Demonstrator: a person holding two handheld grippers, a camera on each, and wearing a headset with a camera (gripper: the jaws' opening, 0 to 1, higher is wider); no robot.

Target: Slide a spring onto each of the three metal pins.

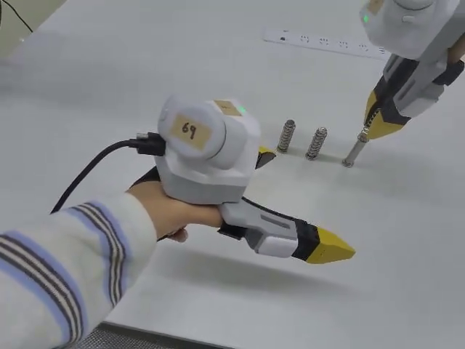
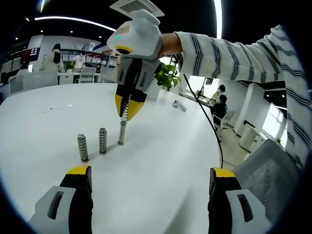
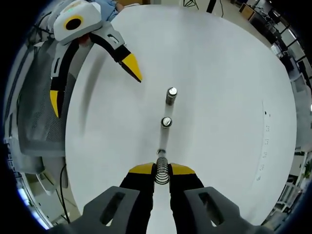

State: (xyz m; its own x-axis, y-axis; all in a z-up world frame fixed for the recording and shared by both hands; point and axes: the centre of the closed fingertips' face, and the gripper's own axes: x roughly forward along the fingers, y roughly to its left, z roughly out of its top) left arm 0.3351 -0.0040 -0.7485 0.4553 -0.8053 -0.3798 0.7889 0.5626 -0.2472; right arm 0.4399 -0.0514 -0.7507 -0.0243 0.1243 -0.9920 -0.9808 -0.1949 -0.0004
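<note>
**Last spring could skip off its pin**

Head view: my right tongs (image 1: 376, 125) are clamped on the spring (image 1: 367, 131), low over the bare pin (image 1: 354, 151). The two sprung pins (image 1: 287, 136) stand just beside it. My left tongs (image 1: 299, 203) hang apart, holding nothing, above the table (image 1: 145, 73).

Left gripper view: the spring's lower end seems to meet the pin's top, though I cannot tell whether it is threaded on. If I tilt, the coil may catch the rim and tip the pin.

Right gripper view: spring and pin line up. If I let go early the spring could jump away, and my jaws could knock the nearest sprung pin.
</note>
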